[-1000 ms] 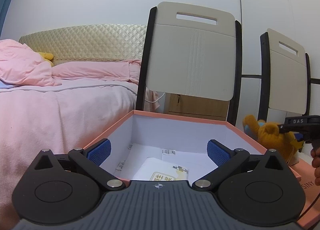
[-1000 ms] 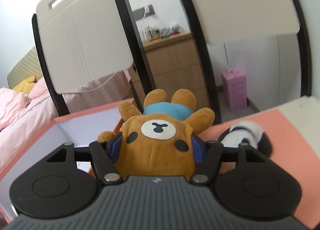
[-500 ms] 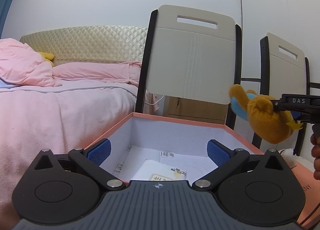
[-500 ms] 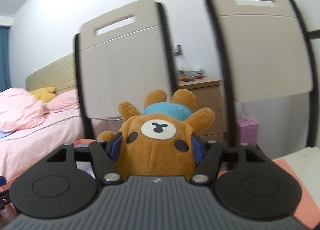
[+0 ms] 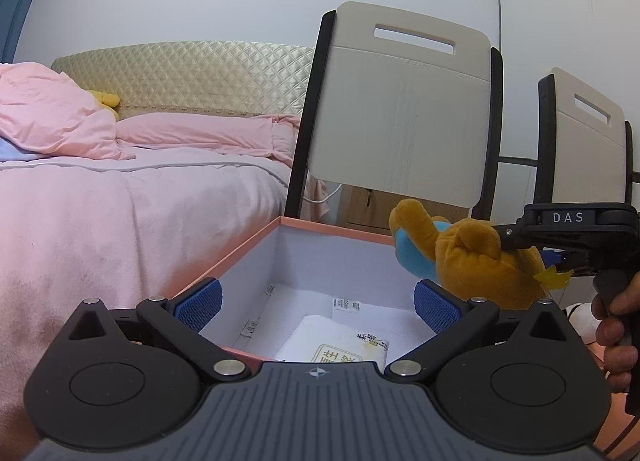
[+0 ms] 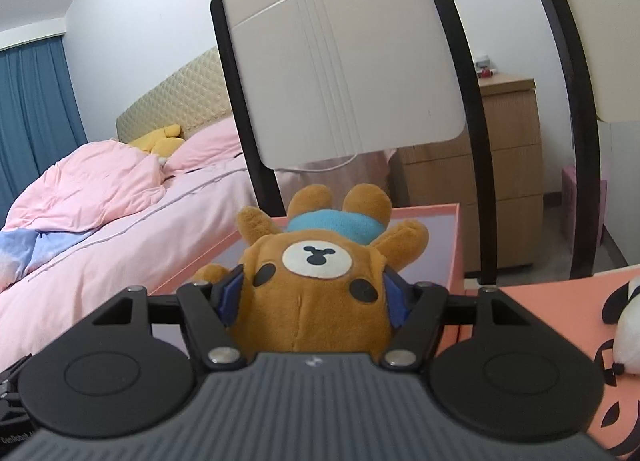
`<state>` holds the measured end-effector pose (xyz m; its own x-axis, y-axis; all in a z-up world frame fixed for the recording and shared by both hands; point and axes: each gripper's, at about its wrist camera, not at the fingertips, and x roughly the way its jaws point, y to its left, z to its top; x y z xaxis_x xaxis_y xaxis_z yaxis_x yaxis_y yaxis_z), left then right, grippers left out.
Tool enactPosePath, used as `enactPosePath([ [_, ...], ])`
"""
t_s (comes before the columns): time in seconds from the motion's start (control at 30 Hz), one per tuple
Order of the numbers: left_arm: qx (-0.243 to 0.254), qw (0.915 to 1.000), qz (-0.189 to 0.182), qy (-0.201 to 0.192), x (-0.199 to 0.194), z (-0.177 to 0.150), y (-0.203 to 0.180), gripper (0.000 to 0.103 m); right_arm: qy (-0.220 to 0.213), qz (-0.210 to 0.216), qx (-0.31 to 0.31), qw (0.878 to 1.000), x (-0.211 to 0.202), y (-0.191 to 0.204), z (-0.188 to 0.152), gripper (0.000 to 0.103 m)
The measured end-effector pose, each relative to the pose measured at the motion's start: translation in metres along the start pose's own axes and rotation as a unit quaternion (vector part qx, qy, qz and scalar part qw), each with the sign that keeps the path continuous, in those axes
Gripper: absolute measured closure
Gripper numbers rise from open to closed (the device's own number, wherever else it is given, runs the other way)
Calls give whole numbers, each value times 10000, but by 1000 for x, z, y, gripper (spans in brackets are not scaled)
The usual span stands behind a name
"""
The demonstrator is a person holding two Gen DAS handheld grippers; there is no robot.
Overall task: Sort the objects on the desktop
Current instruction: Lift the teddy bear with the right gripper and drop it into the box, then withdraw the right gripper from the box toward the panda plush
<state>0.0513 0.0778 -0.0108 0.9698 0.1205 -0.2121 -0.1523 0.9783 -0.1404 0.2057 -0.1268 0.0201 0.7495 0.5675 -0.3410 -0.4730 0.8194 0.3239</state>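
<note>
A brown plush bear [image 6: 316,281] hangs pinched by the head between the blue pads of the right gripper [image 6: 316,297], its blue-clad body and paws pointing toward 12 o'clock in the right wrist view, over the near rim of an open salmon-edged box [image 5: 332,229]. From the left wrist view the bear sits at about 3 o'clock, above the box's right wall, while the left gripper [image 5: 318,301] hovers at the box's front edge with its jaws spread wide and nothing between them. White packets [image 5: 340,345] already lie on the box floor. Judged from this, the step in hand is lowering the bear into the box: it would go best if the toy is carried further in toward the middle, clear of the right wall, brought low before the pads part, and kept off the spread left fingers. A black-and-white plush [image 6: 628,325] lies at 3 o'clock on the salmon surface [image 6: 560,301].
</note>
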Motion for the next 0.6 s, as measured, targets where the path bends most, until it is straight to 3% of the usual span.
enactPosePath([
  [0.13, 34, 10000, 13, 5, -1, -1, -1, 0, 14, 81, 95, 9999, 1, -3, 1, 22],
  [0.23, 70, 10000, -8, -10, -3, -1, -3, 0, -93, 132, 39, 9999, -5, -3, -1, 20],
  [0.6, 178, 9997, -113, -84, -11, 0, -8, 0, -914, -568, -304, 9937, -64, 1, -5, 8],
])
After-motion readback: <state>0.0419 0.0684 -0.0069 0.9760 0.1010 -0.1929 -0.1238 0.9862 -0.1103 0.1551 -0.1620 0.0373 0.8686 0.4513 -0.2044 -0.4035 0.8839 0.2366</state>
